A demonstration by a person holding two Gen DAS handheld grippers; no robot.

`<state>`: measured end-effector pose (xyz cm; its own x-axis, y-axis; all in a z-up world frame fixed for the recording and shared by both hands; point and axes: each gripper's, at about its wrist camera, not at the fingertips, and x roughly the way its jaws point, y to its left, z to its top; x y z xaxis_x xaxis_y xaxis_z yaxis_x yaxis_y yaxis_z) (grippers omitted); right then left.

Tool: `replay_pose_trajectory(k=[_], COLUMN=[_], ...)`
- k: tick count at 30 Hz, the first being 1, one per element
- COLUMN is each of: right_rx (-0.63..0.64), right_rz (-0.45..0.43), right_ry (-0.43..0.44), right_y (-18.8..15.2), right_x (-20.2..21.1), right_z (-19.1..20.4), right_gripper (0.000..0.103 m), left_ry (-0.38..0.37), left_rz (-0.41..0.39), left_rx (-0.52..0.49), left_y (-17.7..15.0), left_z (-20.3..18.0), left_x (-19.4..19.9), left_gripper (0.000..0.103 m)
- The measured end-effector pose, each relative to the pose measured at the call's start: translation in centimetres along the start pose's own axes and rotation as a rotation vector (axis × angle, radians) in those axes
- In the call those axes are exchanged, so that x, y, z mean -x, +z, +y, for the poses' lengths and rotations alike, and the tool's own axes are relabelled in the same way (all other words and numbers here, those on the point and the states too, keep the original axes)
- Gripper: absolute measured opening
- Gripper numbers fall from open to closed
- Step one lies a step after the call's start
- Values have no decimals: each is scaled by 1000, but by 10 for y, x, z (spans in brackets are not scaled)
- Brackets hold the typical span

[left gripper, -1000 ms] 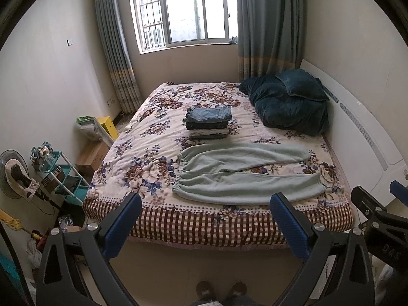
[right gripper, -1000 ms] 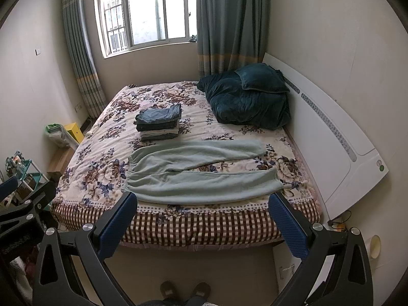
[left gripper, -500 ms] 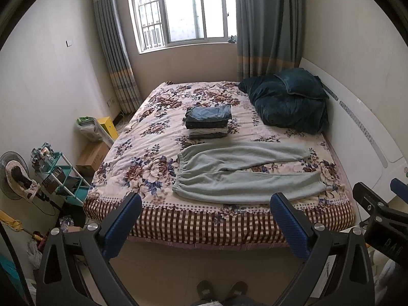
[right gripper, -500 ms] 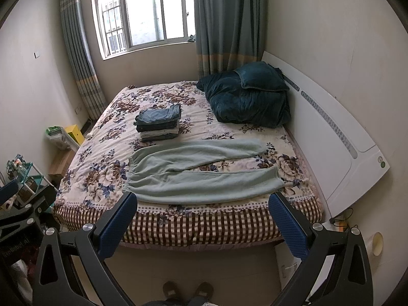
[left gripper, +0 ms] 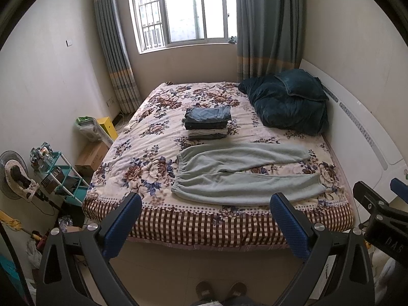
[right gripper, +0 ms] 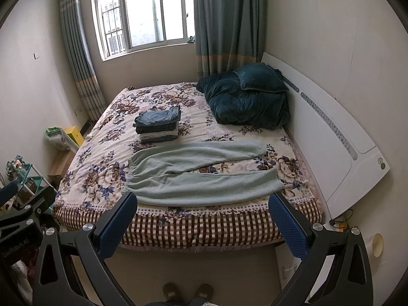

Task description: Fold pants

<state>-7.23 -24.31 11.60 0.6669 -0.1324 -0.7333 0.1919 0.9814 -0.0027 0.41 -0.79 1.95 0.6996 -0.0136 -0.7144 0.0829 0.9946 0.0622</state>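
Pale green pants (left gripper: pixel 242 173) lie flat on the flowered bed (left gripper: pixel 142 158), waistband to the left, both legs spread toward the right; they also show in the right wrist view (right gripper: pixel 201 176). My left gripper (left gripper: pixel 205 223) is open and empty, held off the foot of the bed, short of the pants. My right gripper (right gripper: pixel 202 223) is open and empty, also off the bed's near edge. The right gripper's body shows at the right edge of the left wrist view (left gripper: pixel 380 219).
A stack of folded clothes (left gripper: pixel 207 122) sits behind the pants. A dark teal blanket and pillow (left gripper: pixel 285 102) lie by the white headboard (left gripper: pixel 369 137). A teal shelf (left gripper: pixel 58 176), a fan (left gripper: pixel 15 176) and boxes stand left of the bed. My feet (left gripper: pixel 220 289) are on the floor.
Both grippers have drifted slightly; the view of the bed has shifted a little. The pants have not moved and both grippers stay open.
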Motion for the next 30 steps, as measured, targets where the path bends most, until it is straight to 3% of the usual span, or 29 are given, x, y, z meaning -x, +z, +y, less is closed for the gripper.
replay_pose_trajectory(k=[12, 17, 23, 30], right_rx=[-4, -16, -57, -124], right_rz=[-1, 7, 66, 190], right_ry=[3, 4, 1, -26], right_y=[2, 2, 10, 35], right_x=[-4, -19, -68, -175], right_z=[1, 1, 3, -13], right_gripper=[103, 103, 103, 103], left_ry=[6, 40, 87, 112], left_rz=[1, 0, 52, 150], left_rx=[7, 17, 24, 1], left_y=[0, 7, 24, 50], left_z=[1, -6, -13, -23], left_x=[-2, -24, -87, -193], left_gripper=[103, 103, 103, 103])
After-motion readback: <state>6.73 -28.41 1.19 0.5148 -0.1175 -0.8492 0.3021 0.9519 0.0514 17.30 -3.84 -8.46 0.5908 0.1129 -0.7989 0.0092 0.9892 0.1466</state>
